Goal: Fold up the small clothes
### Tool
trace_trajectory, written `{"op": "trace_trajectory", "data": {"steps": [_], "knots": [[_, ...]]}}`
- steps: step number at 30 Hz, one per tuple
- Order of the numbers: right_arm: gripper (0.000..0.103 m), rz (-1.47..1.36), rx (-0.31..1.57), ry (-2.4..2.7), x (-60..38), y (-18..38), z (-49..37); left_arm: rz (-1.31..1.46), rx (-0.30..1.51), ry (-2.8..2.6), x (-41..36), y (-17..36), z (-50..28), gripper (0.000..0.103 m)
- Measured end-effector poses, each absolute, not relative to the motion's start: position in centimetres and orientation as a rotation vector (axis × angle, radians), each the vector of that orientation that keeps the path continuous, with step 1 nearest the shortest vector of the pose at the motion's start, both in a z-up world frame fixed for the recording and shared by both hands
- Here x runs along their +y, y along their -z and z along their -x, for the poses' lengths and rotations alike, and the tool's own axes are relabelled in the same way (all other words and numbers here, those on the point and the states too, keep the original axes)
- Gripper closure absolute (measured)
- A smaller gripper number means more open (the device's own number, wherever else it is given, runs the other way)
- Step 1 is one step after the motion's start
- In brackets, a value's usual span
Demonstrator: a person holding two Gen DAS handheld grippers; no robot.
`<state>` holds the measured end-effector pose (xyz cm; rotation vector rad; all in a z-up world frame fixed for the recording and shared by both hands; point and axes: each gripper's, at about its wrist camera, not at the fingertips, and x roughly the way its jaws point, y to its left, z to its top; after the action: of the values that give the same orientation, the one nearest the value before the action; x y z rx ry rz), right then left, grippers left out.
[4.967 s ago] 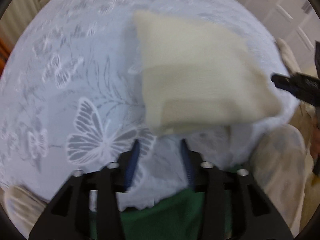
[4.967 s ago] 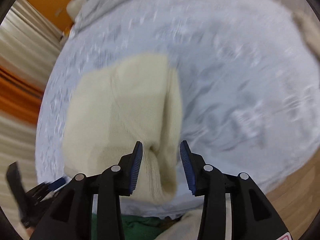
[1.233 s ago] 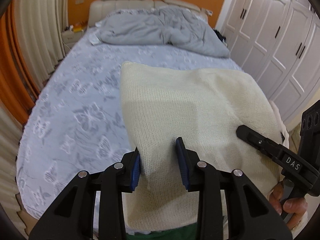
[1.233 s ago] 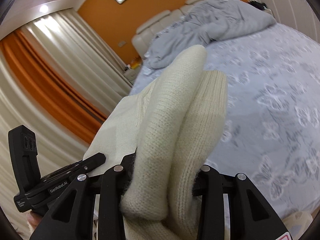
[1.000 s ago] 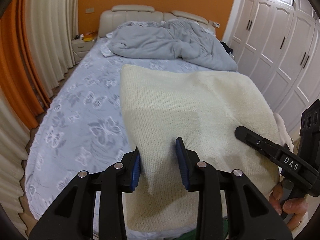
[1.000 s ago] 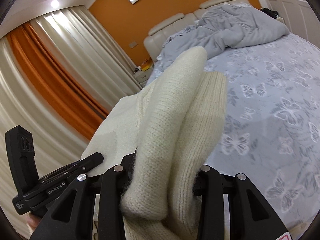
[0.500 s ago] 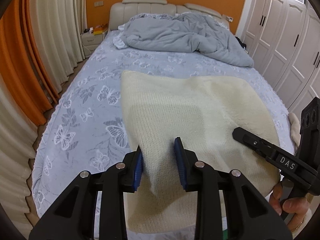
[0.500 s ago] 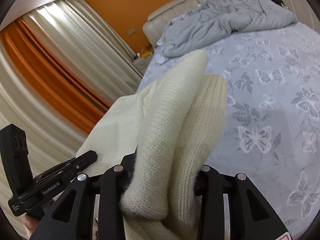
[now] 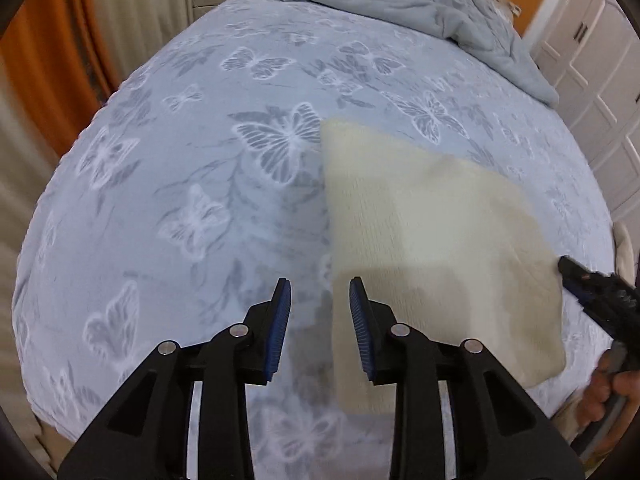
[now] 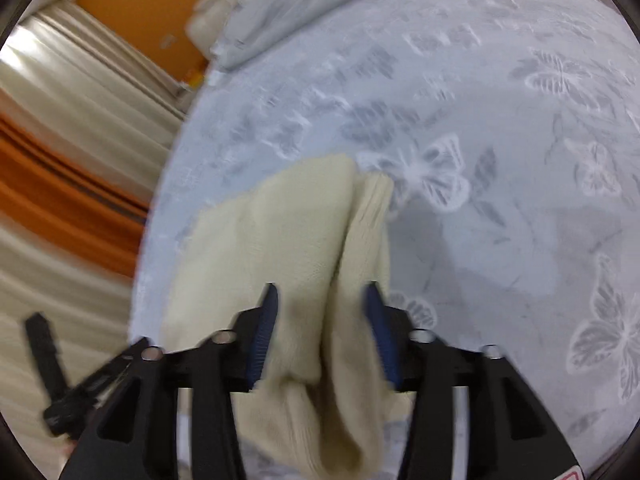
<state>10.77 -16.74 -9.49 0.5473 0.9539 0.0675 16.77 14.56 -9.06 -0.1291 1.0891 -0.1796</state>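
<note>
A: Blue ribbed pads, left gripper (image 9: 320,316): jaws stood apart with nothing between them. Half a second before, they had pinched the edge of the cream knitted garment (image 9: 436,248); that hold was gone.

B: Right gripper (image 10: 322,332)?

A: Blue pads parted around a bunched fold of the same knit. Whether they pressed it or merely flanked it could not be told; the frame was blurred. From the left wrist view its black tip (image 9: 580,280) sat at the garment's right edge.

B: Position of garment?

A: Laid on the pale blue butterfly-patterned bedsheet (image 9: 192,208), near the foot of the bed, where earlier it had hung lifted above it. Judged: the folded piece was set down, release under way.

B: Materials?

A: Garment: soft ribbed knit, thick, doubled into a rough rectangle with rounded corners. Sheet: smooth woven cloth, lighter butterfly motifs. Beyond: crumpled grey duvet (image 9: 420,4), orange curtain (image 9: 36,60), white panelled wardrobe doors (image 9: 600,80).
</note>
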Motion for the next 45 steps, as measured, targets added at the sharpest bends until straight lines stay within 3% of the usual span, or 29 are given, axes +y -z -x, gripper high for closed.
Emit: {"op": "trace_trajectory", "data": {"steps": [1, 5, 8, 10, 11, 12, 13, 14, 15, 16, 17, 18, 19, 22, 24, 26, 28, 31, 35, 38, 40, 41, 43, 45], "knots": [[0.101, -0.493, 0.949, -0.114, -15.7, 8.2, -10.7, 0.139, 1.063, 0.191, 14.7, 8.3, -16.1, 0.073], [0.101, -0.329, 0.983, -0.214, -11.8, 7.0, -11.4, 0.195, 0.992, 0.281, 12.8, 5.6, -13.7, 0.069], [0.098, -0.221, 1.076, -0.116, -11.1, 9.1, -12.2, 0.123, 1.029, 0.307, 10.0, 6.9, -12.8, 0.066], [0.082, -0.264, 1.101, -0.111, -11.9, 9.6, -11.4, 0.085, 1.066, 0.294, 9.3, 8.3, -11.8, 0.066], [0.059, -0.279, 1.105, -0.126, -12.3, 9.8, -10.7, 0.092, 1.068, 0.3, 9.6, 8.7, -11.2, 0.065], [0.047, -0.274, 1.107, -0.13, -12.5, 10.0, -10.2, 0.098, 1.069, 0.302, 9.9, 9.2, -10.7, 0.06], [0.038, -0.259, 1.116, -0.14, -12.4, 10.6, -9.9, 0.095, 1.079, 0.294, 10.5, 10.0, -9.9, 0.048], [0.038, -0.249, 1.137, -0.152, -12.2, 11.2, -10.0, 0.087, 1.085, 0.292, 10.8, 10.5, -9.5, 0.044], [0.041, -0.245, 1.17, -0.16, -12.1, 12.3, -10.1, 0.061, 1.094, 0.28, 11.0, 11.4, -9.0, 0.044], [0.062, -0.253, 1.192, -0.169, -11.9, 13.2, -10.4, 0.042, 1.108, 0.278, 11.0, 12.1, -8.9, 0.044], [0.094, -0.289, 1.227, -0.194, -11.8, 14.2, -10.8, 0.025, 1.12, 0.278, 10.9, 12.9, -9.1, 0.045], [0.094, -0.316, 1.231, -0.2, -11.9, 14.4, -11.0, 0.013, 1.127, 0.269, 10.8, 13.4, -9.3, 0.05], [0.094, -0.339, 1.177, -0.205, -12.0, 13.1, -11.2, -0.012, 1.15, 0.267, 10.6, 14.4, -9.8, 0.063], [0.095, -0.362, 1.037, -0.216, -13.2, 8.7, -11.1, -0.057, 1.193, 0.23, 10.7, 15.6, -10.9, 0.076], [0.095, -0.359, 1.061, -0.191, -15.0, 9.6, -11.9, -0.018, 1.247, 0.229, 11.3, 16.5, -11.5, 0.076], [0.094, -0.268, 1.26, -0.154, -15.2, 15.7, -12.7, 0.012, 1.269, 0.232, 11.3, 17.0, -11.7, 0.075], [0.093, -0.281, 1.262, -0.159, -15.4, 17.5, -12.2, -0.071, 1.265, 0.218, 10.2, 17.4, -11.6, 0.074], [0.087, -0.423, 1.227, -0.133, -16.8, 14.8, -11.6, -0.077, 1.261, 0.205, 10.2, 17.2, -11.2, 0.074], [0.08, -0.327, 1.047, -0.134, -15.8, 8.4, -10.3, -0.071, 1.208, 0.23, 11.1, 13.7, -9.5, 0.074], [0.085, -0.275, 1.011, -0.18, -13.7, 6.3, -11.7, -0.026, 1.11, 0.269, 11.4, 9.3, -8.6, 0.073], [0.087, -0.255, 1.051, -0.184, -12.9, 7.8, -13.3, -0.003, 1.062, 0.261, 10.8, 7.5, -9.1, 0.067], [0.089, -0.218, 1.118, -0.142, -12.5, 10.2, -14.7, -0.001, 1.059, 0.264, 10.0, 7.4, -9.9, 0.067], [0.103, -0.189, 1.233, -0.069, -12.9, 14.9, -16.2, -0.012, 1.089, 0.242, 8.6, 9.1, -11.8, 0.067], [0.103, -0.233, 1.209, -0.068, -13.5, 15.7, -16.1, -0.035, 1.178, 0.233, 7.6, 12.5, -14.1, 0.065]]}}
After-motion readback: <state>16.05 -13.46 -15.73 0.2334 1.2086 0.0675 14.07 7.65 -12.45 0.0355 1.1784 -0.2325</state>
